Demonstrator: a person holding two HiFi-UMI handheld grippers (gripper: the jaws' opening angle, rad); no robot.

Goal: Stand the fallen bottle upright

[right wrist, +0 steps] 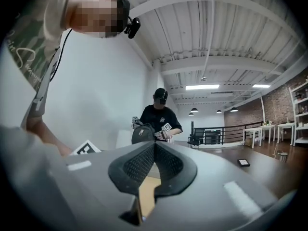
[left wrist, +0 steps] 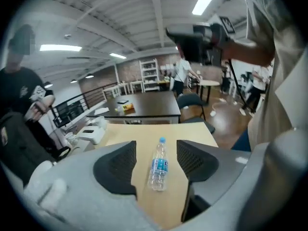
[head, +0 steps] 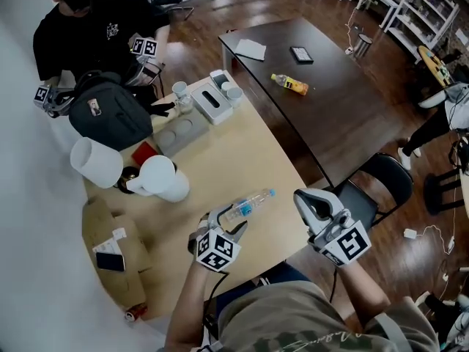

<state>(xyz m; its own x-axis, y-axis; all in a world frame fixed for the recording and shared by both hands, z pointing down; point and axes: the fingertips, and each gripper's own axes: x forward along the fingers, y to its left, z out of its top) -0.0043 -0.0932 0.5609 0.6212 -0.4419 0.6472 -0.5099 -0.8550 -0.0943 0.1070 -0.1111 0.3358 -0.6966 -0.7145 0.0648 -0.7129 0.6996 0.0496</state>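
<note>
Two bottles show, a clear bottle [head: 248, 205] and a yellow bottle [head: 290, 84], and two benches, a light bench [head: 249, 156] and a dark bench [head: 337, 116]. The wearer holds two tools, the left hand-held gripper [head: 230, 221] and the right hand-held gripper [head: 311, 200]. There are also two white tubs [head: 95, 161], one backpack [head: 110, 114], one black chair [head: 387, 180] and one phone [head: 301, 55].

It was an open, loft-style office. It had bare ceiling beams [right wrist: 207, 4], strip lights [left wrist: 60, 47], a brick wall [right wrist: 287, 107], white shelving [head: 426, 9], work tables [head: 344, 119] and an office chair [head: 382, 185].
</note>
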